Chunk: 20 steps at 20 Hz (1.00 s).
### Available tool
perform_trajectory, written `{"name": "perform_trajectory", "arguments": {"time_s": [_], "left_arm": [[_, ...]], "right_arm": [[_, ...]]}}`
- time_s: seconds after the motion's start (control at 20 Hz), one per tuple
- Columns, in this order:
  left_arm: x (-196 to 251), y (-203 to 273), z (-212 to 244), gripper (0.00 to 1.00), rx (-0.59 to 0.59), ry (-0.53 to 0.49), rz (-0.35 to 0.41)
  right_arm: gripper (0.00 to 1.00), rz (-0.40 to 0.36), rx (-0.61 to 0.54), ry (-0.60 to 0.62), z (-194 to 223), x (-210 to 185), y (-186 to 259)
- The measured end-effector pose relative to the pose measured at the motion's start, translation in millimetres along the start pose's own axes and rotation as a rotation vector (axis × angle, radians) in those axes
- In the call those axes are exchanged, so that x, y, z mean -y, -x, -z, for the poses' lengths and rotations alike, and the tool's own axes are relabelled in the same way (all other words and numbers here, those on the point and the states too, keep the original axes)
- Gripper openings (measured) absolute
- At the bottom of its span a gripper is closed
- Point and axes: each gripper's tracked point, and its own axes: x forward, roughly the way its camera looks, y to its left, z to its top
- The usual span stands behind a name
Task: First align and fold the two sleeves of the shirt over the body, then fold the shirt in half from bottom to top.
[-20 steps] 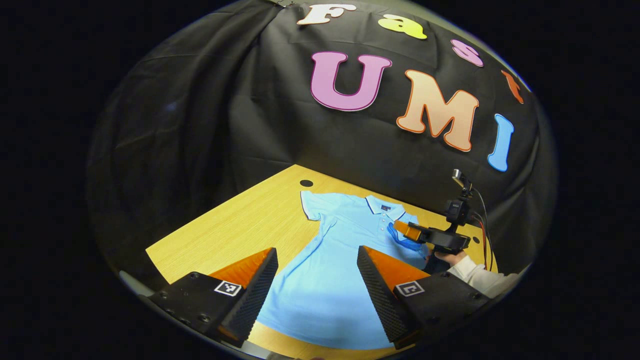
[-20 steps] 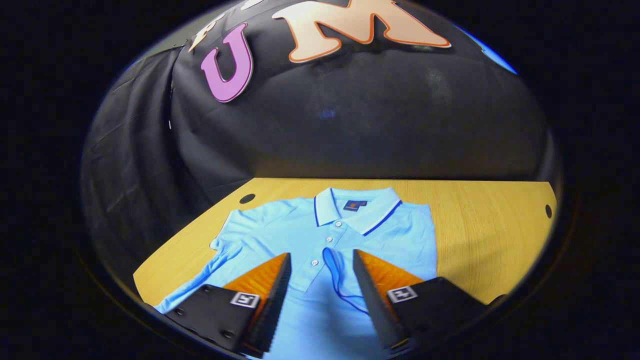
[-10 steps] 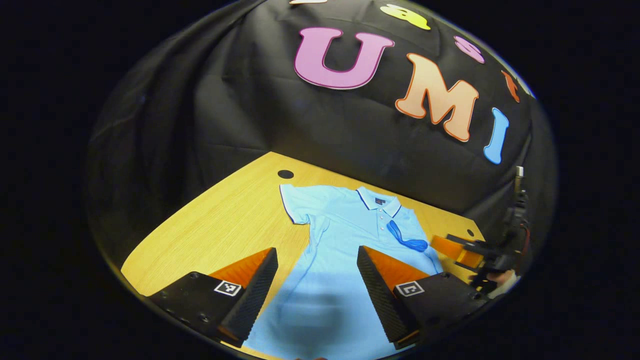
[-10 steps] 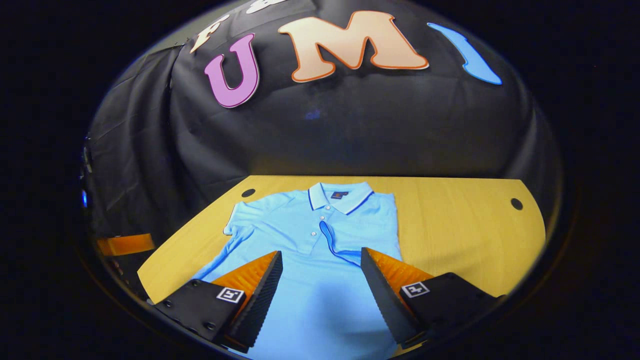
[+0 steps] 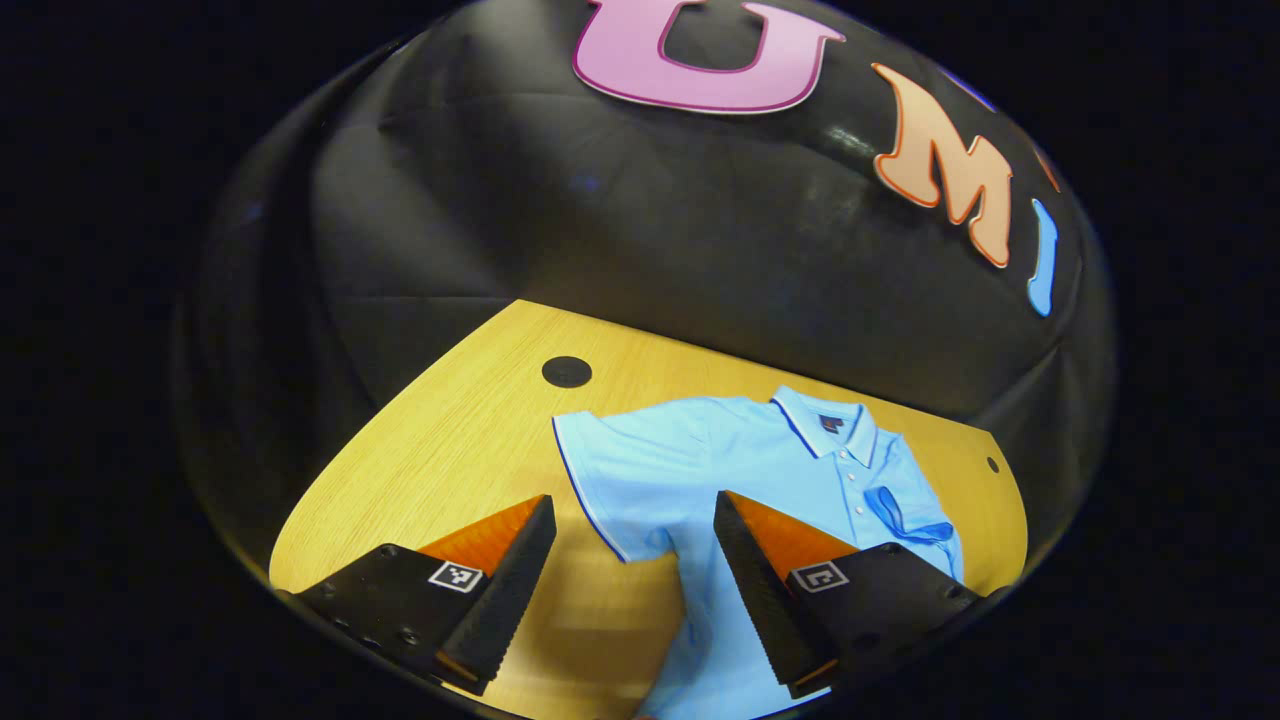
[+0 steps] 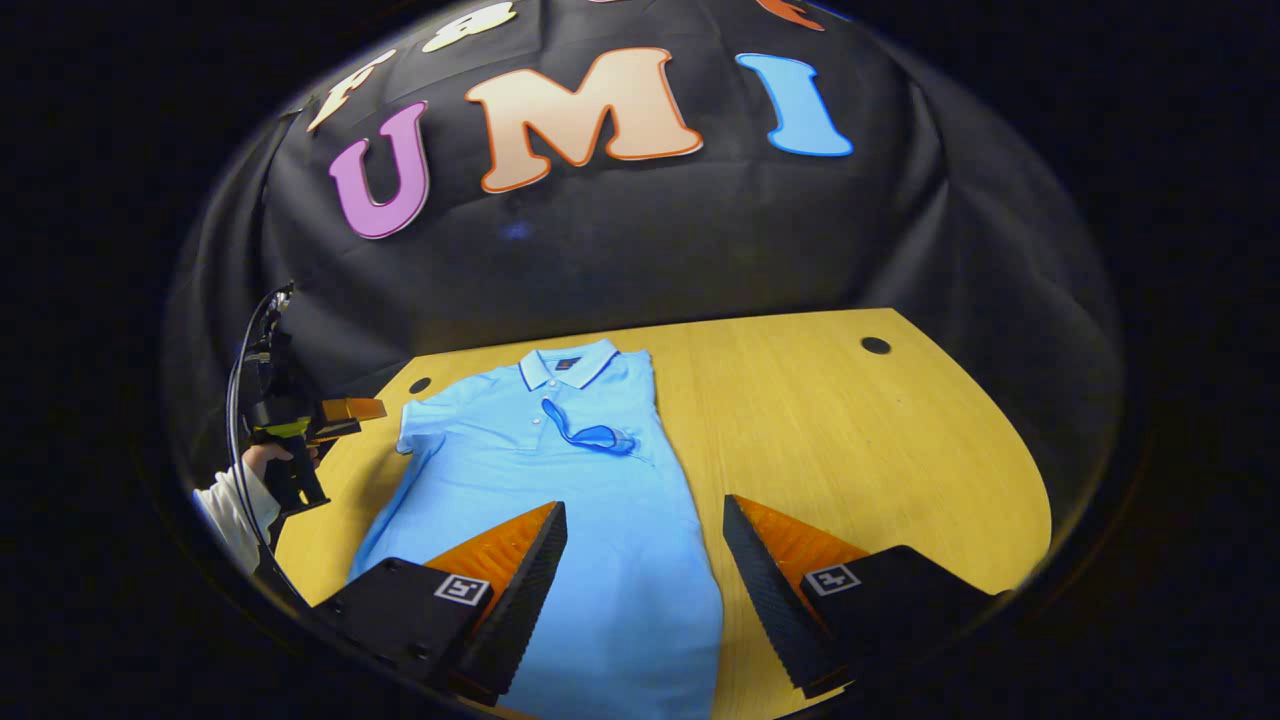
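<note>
A light blue polo shirt [image 5: 760,470] lies flat, collar toward the wall, on the wooden table [image 5: 470,430]. Its one sleeve [image 5: 615,480] lies spread out sideways, and my left gripper [image 5: 632,500] hovers open just before it, the sleeve's hem between the fingers. The other sleeve [image 5: 905,515] lies folded across the chest. In the right gripper view the shirt [image 6: 560,490] runs down the middle with the folded sleeve [image 6: 590,436] on it. My right gripper [image 6: 644,505] stands open above the shirt's right edge. At the far left a hand [image 6: 265,460] holds the left gripper [image 6: 350,410].
The table [image 6: 850,450] has bare wood to the right of the shirt, with round cable holes [image 6: 876,345] [image 5: 567,372] near its back corners. Black cloth wall stands close behind the table. A white cuff [image 6: 230,510] and a cable follow the left gripper.
My right gripper has drawn back from the chest and swung right, leaving the folded sleeve lying. My left gripper has moved left and forward to the spread sleeve.
</note>
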Motion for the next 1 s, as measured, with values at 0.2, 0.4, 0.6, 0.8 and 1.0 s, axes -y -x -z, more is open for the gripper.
{"name": "perform_trajectory", "arguments": {"time_s": [0.2, 0.4, 0.6, 0.8, 1.0], "left_arm": [[-18.3, -43.8, 8.6, 0.94, -0.057, -0.086, -0.024], [-19.0, -65.1, 24.3, 0.94, -0.098, -0.147, -0.014], [-18.8, -71.0, 24.3, 0.89, -0.08, -0.151, -0.007], [-26.3, -71.7, 23.7, 0.51, -0.068, -0.163, -0.019], [-16.3, -72.9, 28.0, 0.08, -0.088, -0.183, 0.007]], "right_arm": [[0.98, 0.114, 0.012, -0.056, -2.6, 31.0, 27.2], [0.98, 0.196, 0.036, -0.119, -9.3, 52.6, 50.8], [0.92, 0.251, 0.053, -0.107, -13.5, 66.8, 67.0], [0.93, 0.243, 0.042, -0.119, -10.2, 61.3, 70.7], [0.98, 0.223, 0.024, -0.107, -3.0, 53.9, 66.6]]}}
